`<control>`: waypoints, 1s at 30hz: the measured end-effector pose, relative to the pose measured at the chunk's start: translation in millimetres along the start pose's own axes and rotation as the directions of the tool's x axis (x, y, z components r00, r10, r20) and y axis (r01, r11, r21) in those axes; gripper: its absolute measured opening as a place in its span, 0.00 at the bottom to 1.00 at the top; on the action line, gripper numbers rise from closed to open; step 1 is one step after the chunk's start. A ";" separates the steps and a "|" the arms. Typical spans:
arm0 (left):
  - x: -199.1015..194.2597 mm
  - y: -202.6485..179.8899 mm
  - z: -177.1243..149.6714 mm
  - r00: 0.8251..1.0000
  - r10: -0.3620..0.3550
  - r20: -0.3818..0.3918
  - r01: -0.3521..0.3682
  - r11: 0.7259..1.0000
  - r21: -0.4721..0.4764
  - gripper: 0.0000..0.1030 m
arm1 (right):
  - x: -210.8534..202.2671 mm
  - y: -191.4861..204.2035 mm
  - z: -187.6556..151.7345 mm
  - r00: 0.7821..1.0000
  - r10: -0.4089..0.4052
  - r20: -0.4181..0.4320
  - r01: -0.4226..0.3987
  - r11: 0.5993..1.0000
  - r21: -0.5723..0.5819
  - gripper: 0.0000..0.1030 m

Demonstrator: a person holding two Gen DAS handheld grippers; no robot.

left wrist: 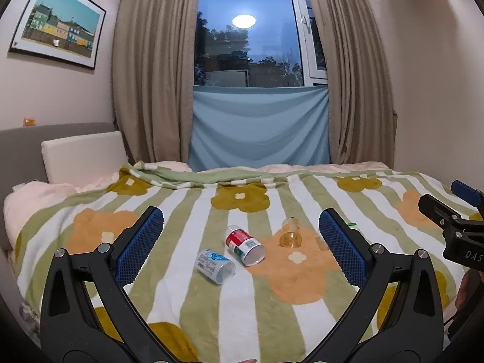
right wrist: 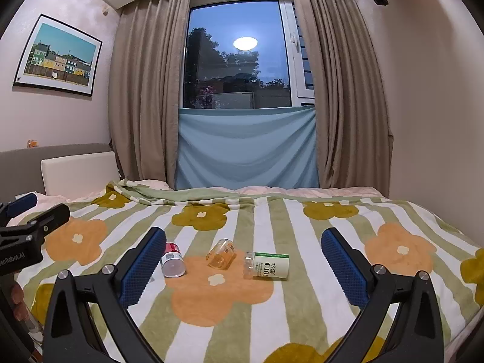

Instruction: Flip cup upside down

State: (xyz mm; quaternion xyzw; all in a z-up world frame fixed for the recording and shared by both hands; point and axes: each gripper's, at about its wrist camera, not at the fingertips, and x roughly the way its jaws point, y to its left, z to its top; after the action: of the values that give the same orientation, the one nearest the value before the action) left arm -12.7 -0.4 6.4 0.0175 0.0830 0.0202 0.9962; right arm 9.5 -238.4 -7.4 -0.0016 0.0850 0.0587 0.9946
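Observation:
Several small cups lie on their sides on the flowered striped blanket. In the left wrist view a blue-and-white cup is nearest, with a red, white and green cup behind it and a clear amber cup to the right. My left gripper is open above them and holds nothing. In the right wrist view the red cup, the amber cup and a green-and-white labelled cup lie ahead of my open, empty right gripper. The blue cup is hidden there.
The bed runs to a curtained window with a blue cloth hung below it. A white cushion leans on the grey headboard at the left. The right gripper shows at the right edge, the left gripper at the left edge.

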 end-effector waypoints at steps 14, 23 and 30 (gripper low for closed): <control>0.3 5.8 1.6 1.000 0.016 -0.005 -0.016 1.000 -0.007 1.00 | -2.1 5.2 -3.1 1.000 0.001 0.001 -0.001 1.000 -0.004 1.00; 0.1 6.8 1.9 1.000 0.014 -0.004 -0.014 1.000 -0.006 1.00 | -2.4 5.4 -2.8 1.000 0.003 0.001 -0.003 1.000 -0.004 1.00; -0.4 8.8 2.3 1.000 0.012 -0.010 -0.012 1.000 -0.015 1.00 | -3.7 7.7 -4.2 1.000 0.002 0.000 -0.002 1.000 -0.005 1.00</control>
State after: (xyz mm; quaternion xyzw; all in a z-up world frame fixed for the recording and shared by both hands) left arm -13.1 8.2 9.0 0.0104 0.0877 0.0268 0.9957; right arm 4.2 -231.2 -10.9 -0.0038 0.0848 0.0600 0.9946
